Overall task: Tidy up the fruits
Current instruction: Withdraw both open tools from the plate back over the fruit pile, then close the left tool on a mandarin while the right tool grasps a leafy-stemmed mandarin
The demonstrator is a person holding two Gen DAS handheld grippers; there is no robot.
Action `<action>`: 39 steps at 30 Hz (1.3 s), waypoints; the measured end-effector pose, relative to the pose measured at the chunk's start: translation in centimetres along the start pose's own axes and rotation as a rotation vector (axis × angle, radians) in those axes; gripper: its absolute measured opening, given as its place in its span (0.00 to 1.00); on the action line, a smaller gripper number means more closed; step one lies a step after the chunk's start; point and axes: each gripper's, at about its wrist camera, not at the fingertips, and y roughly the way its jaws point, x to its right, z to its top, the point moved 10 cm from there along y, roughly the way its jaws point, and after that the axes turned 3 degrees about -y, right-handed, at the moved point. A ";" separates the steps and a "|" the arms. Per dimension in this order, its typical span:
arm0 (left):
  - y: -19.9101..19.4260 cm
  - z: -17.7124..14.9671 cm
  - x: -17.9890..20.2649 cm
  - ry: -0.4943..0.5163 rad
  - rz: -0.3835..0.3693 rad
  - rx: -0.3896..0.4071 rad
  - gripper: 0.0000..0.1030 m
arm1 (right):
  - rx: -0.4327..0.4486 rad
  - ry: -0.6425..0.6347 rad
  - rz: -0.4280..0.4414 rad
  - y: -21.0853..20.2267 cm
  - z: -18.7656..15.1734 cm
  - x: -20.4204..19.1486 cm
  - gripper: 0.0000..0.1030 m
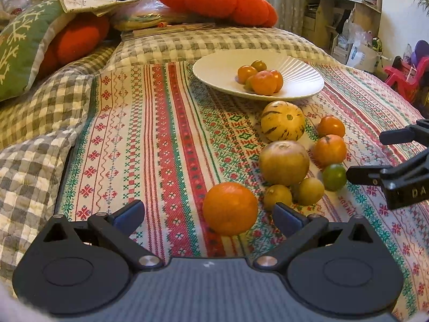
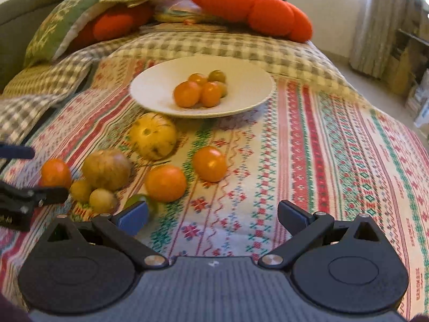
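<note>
A white plate (image 1: 214, 72) (image 2: 246, 91) holds several small orange and green tomatoes (image 1: 264, 81) (image 2: 187, 94). On the patterned cloth lie a striped yellow melon (image 1: 283, 120) (image 2: 154, 135), a brownish round fruit (image 1: 284, 162) (image 2: 106, 169), an orange (image 1: 230, 208) (image 2: 55, 173), orange tomatoes (image 1: 329, 150) (image 2: 165, 183), two small yellow fruits (image 1: 308, 190) (image 2: 103, 201) and a green tomato (image 1: 334, 177). My left gripper (image 1: 209, 214) is open, just short of the orange. My right gripper (image 2: 213, 214) is open and empty over the cloth, its left finger by the green tomato.
Orange pumpkin cushions (image 1: 217, 0) (image 2: 252, 8) and a green pillow (image 1: 21, 43) lie behind on a checked quilt (image 1: 40, 112). Shelves and clutter (image 1: 346, 21) stand at the far right. The right gripper's fingers (image 1: 362, 173) show at the left wrist view's right edge.
</note>
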 end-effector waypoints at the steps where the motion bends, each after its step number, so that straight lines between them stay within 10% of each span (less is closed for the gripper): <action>1: 0.0 -0.1 -0.2 -0.002 -0.002 0.001 0.88 | 0.008 -0.008 0.009 -0.1 -0.1 -0.3 1.00; 19: 0.5 -1.3 -0.9 -0.023 -0.045 -0.028 0.83 | 0.027 -0.034 0.004 0.8 -1.3 -1.0 0.99; 30: 0.0 -0.5 0.8 0.001 -0.104 -0.014 0.33 | 0.038 -0.013 -0.013 1.1 -0.9 -0.2 0.88; 39: 0.1 -0.3 1.1 0.002 -0.101 -0.018 0.28 | 0.057 -0.029 -0.007 1.3 -0.1 -1.3 0.72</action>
